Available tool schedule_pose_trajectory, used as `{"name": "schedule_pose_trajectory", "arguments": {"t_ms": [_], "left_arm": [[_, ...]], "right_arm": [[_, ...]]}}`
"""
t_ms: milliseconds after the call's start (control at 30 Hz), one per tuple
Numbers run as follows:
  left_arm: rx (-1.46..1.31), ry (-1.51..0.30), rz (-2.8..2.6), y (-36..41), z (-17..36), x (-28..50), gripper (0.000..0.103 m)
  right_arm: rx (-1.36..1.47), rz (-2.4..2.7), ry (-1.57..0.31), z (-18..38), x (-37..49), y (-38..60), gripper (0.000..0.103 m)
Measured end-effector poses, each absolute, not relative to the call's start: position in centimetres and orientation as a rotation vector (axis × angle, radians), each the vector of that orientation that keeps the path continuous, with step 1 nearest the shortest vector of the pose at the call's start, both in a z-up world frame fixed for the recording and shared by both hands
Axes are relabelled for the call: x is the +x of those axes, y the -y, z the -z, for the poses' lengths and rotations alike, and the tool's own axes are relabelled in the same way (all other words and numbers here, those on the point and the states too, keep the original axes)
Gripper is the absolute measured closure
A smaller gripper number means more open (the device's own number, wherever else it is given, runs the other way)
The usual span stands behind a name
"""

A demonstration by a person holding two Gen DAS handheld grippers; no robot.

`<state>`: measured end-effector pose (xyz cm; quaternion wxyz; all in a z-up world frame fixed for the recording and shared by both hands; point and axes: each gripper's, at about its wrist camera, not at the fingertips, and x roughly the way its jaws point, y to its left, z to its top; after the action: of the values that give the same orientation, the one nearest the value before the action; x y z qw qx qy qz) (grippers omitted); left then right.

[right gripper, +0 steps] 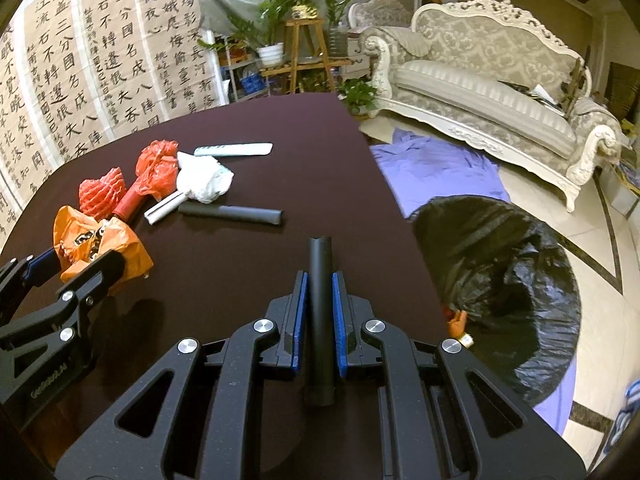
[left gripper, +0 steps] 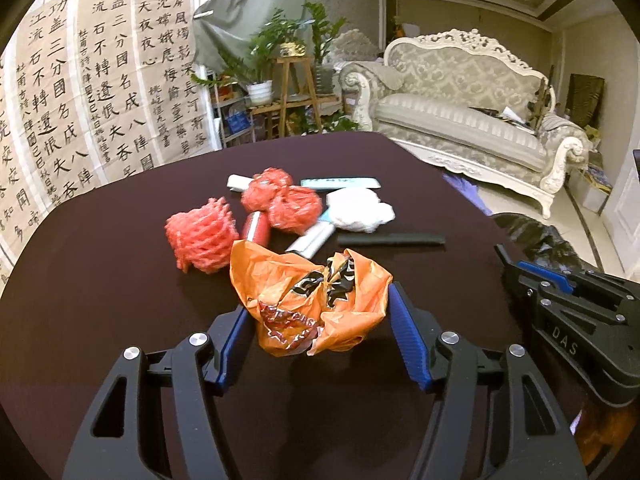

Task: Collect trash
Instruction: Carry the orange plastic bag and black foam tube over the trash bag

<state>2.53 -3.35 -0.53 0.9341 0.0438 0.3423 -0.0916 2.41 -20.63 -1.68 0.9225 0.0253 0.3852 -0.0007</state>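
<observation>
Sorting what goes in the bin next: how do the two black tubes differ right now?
The black tube in the right gripper is clamped between the jaws, pointing straight ahead along them; the black tube on the table lies loose, crosswise, beside the white wad. The held one shows an open round end; the loose one looks flatter. Both are dark, matte and slender.

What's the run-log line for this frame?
task: collect trash | left gripper: open around orange bag | right gripper: shut on black tube | bin bag: open, right of table
</observation>
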Motion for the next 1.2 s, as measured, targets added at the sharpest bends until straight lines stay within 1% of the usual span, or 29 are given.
{"name": "schedule_pose_trajectory", "arguments": {"t_ms": [267, 633, 1200], "left_arm": [[0.099, -0.658, 0.288, 7.3, -0.3, 1.3, 0.041], [0.143, -0.649, 0.383, 14.6, -0.5, 2.3, 0.041], [0.186, -0.675, 0.421, 20.8, 0.5, 4.5, 0.041]], "right_arm": [[0.079, 0.119, -0.759, 0.7, 0.5, 25.5, 0.091], [0.107, 0.234, -0.747, 0.9, 0.1, 31.9, 0.091], [0.133, 0.274, -0.763, 2.0, 1.4, 36.3, 0.091]]}}
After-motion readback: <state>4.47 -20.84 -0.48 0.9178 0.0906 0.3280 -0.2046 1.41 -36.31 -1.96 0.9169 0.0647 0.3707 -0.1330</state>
